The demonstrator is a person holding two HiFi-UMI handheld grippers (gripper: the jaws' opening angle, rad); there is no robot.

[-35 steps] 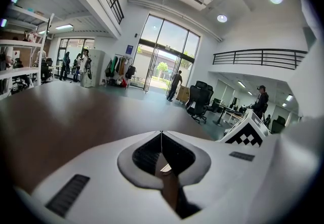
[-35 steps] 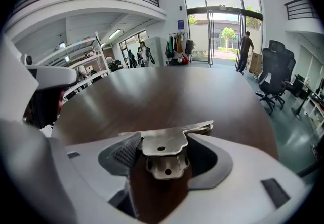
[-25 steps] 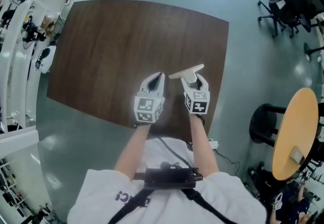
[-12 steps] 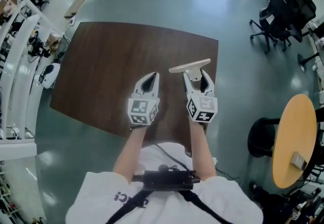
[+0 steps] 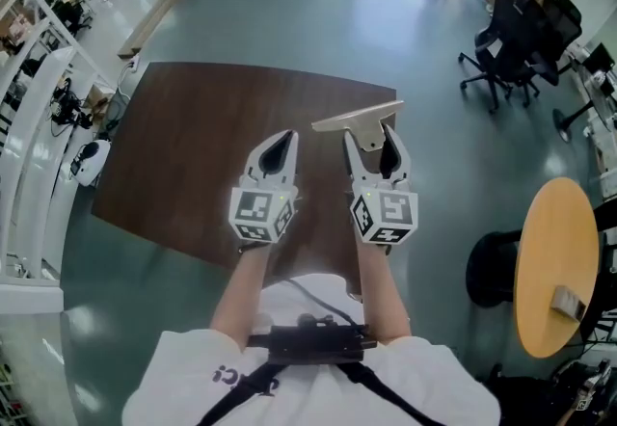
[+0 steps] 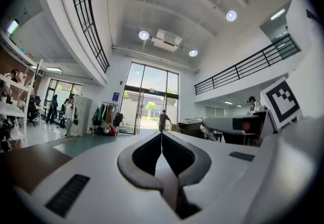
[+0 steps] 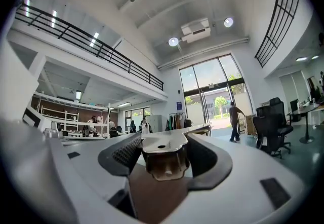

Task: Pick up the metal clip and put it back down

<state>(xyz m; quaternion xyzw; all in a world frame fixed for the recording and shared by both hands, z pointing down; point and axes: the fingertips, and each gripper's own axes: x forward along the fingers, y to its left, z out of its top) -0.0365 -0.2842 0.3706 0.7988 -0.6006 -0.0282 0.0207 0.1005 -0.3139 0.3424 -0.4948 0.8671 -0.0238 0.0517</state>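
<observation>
Reaching forward with the left forearm (image 5: 253, 291) and the right forearm (image 5: 382, 291), both bare, from the short sleeves of a white T-shirt (image 5: 193, 386), side by side and nearly parallel, wrists straight. Holding the left gripper (image 5: 286, 137) level above the near part of the dark brown table (image 5: 183, 154), marker cube turned up toward the head camera, jaws pressed together tip to tip with nothing between them, plain too in the left gripper view (image 6: 161, 135). Holding the right gripper (image 5: 369, 135) just beside it, level as well, cube likewise turned up, jaws spread wide yet pinching the metal clip (image 5: 359, 118) by its folded body. Carried in the air over the table's right side, off its top, flat silver handle lying crosswise beyond the fingertips, one end toward the left gripper's side, the other toward the table's right edge. Shown in the right gripper view wedged between the two dark pads (image 7: 124, 153), a flat plate with a small hole on top of the bent steel. Around the table, grey-green floor (image 5: 289, 10), black office chairs (image 5: 521, 29) at upper right, a round yellow table (image 5: 545, 260) at right; ahead of both grippers, a tall hall with glass doors (image 6: 149, 99) and a person (image 6: 163, 119) near them
</observation>
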